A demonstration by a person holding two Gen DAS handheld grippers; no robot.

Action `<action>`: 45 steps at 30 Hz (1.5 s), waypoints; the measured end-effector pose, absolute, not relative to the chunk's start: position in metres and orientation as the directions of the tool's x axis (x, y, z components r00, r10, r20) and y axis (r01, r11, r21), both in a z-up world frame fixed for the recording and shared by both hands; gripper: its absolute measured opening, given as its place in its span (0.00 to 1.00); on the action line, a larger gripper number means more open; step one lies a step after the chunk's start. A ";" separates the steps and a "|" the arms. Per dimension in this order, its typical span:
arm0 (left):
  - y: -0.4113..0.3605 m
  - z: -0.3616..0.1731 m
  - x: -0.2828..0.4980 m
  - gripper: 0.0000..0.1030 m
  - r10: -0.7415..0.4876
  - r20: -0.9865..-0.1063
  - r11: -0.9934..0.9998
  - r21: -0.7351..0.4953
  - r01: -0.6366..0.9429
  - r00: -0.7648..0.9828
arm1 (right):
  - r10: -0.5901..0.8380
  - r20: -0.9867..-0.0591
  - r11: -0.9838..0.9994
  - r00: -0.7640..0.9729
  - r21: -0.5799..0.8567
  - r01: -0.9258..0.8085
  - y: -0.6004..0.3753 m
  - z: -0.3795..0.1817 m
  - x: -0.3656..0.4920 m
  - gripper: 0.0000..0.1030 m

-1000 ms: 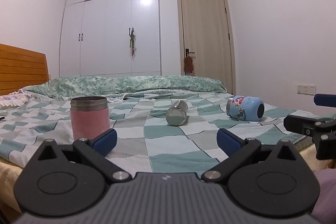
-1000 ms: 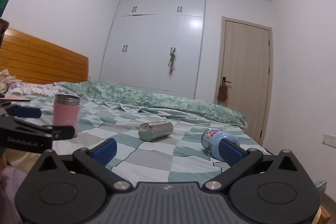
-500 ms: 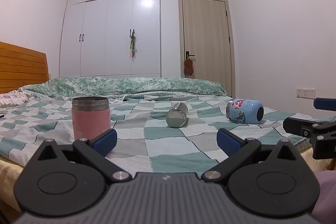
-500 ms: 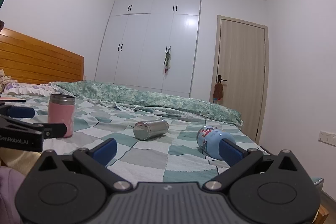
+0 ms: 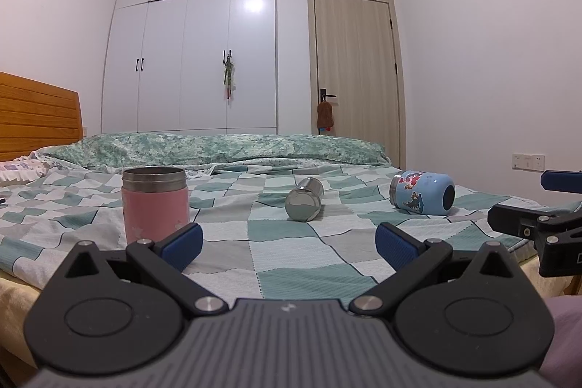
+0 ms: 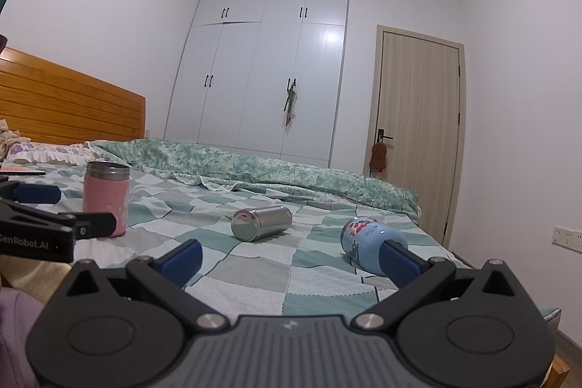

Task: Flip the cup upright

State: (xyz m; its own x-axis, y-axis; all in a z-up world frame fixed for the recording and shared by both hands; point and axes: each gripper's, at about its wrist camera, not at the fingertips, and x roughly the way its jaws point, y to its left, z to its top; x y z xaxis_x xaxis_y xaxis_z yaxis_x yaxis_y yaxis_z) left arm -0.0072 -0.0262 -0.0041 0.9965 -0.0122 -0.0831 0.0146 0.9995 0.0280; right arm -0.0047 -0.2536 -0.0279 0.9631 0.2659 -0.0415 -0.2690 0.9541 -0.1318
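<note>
Three cups are on the checked bedspread [image 5: 291, 257]. A pink cup with a steel rim [image 5: 155, 204] stands upright at the left. A steel cup [image 5: 305, 199] lies on its side in the middle. A blue printed cup [image 5: 422, 192] lies on its side at the right, mouth toward me. My left gripper [image 5: 289, 244] is open and empty, short of the cups. My right gripper [image 6: 291, 259] is open and empty; its right finger overlaps the blue cup [image 6: 367, 250] in its view. The steel cup [image 6: 262, 222] and pink cup [image 6: 106, 199] show there too.
A green quilt [image 5: 218, 150] is bunched along the far side of the bed. A wooden headboard [image 5: 36, 119] is at the left. A white wardrobe [image 5: 192, 42] and a door [image 5: 356, 75] stand behind. The bed's near edge lies just below the grippers.
Both grippers have shifted slightly; the right wrist view has lowered and moved a little nearer the blue cup. The cups have not moved. Both grippers stay open.
</note>
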 end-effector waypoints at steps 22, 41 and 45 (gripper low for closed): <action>-0.027 -0.004 -0.007 1.00 -0.013 -0.082 1.000 0.028 0.015 0.997 | 0.265 -0.042 0.954 0.963 -0.133 -0.269 -0.254 -0.027 -0.005 1.00; -0.029 -0.003 -0.010 1.00 -0.016 -0.081 0.999 0.027 0.018 0.997 | 0.265 -0.043 0.954 0.963 -0.134 -0.269 -0.254 -0.026 -0.005 1.00; -0.029 -0.003 -0.010 1.00 -0.016 -0.081 0.999 0.027 0.018 0.997 | 0.265 -0.043 0.954 0.963 -0.134 -0.269 -0.254 -0.026 -0.005 1.00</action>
State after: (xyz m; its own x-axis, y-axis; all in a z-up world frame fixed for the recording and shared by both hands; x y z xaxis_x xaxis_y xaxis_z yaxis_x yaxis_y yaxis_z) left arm -0.0097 -0.0287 -0.0029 0.9966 -0.0159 -0.0808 0.0181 0.9995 0.0266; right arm -0.0051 -0.2539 -0.0263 0.9632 0.2652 -0.0434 -0.2687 0.9539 -0.1340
